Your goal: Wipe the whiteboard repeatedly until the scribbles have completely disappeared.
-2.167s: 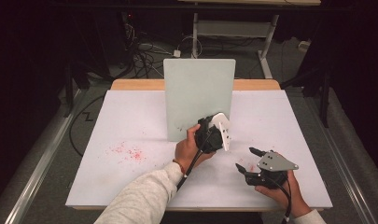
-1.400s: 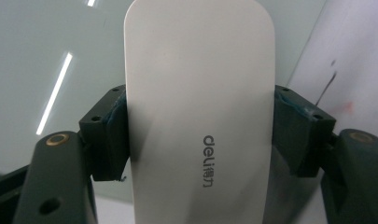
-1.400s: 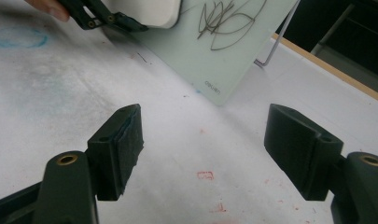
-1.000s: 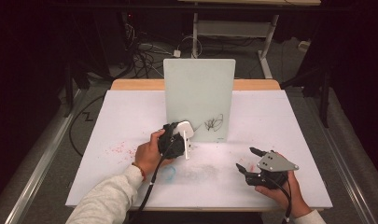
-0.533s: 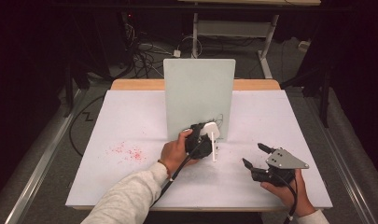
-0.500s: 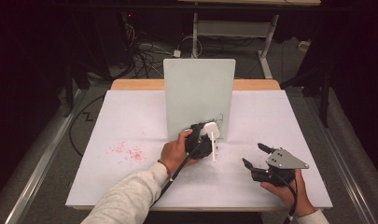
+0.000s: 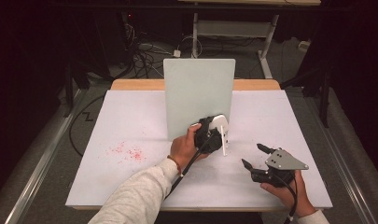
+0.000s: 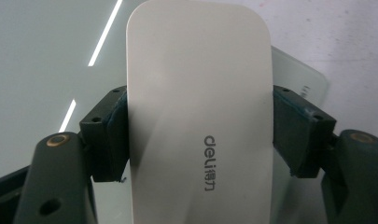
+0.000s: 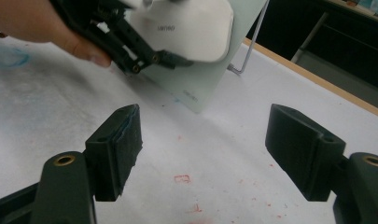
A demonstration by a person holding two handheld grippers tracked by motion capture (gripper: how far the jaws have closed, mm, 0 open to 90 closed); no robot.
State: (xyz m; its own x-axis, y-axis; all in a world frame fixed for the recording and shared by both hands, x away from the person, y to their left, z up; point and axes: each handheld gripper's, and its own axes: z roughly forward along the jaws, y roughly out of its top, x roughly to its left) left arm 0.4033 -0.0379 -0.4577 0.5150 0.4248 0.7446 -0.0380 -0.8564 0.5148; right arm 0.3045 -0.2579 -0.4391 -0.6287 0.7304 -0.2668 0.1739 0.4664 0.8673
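At the centre of the high view, the left hand-held gripper (image 7: 213, 136) clamps a white deli board eraser (image 8: 200, 112) flat against the upright whiteboard (image 7: 198, 93), apparently to wipe it, while the right hand-held gripper (image 7: 255, 161) waits open and empty over the tabletop (image 7: 130, 130) at lower right.

1. The high view looks forward and down over the whole worktop (image 7: 130, 121).
2. The left gripper view sits close against the upright board (image 8: 46, 70).
3. The right gripper view looks low across the worktop, sharing that board with both.
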